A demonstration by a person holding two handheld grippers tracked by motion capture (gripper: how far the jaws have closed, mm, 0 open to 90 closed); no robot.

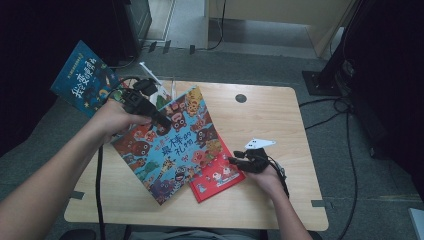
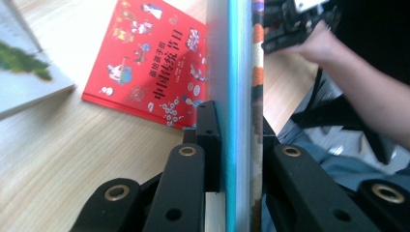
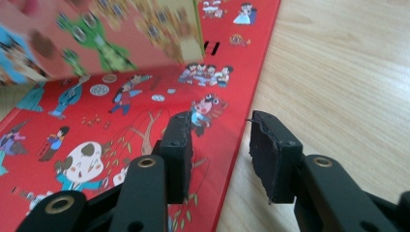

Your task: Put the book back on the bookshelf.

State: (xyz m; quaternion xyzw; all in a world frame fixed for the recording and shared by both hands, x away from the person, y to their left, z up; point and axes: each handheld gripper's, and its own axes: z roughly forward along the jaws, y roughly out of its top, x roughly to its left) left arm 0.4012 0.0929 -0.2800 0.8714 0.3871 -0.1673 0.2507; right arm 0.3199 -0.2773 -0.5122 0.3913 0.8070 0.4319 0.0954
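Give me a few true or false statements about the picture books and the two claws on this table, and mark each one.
1. The left claw is clamped on the edge of the colourful picture book. True.
2. The right claw is shut on the red book. False: its jaws stand apart over the book's edge, gripping nothing.
3. The red book lies flat on the wooden table. True.
4. The colourful picture book lies flat under the red book. False: it is lifted, tilted above the red one.
5. A blue book hangs off the table's far left. True.
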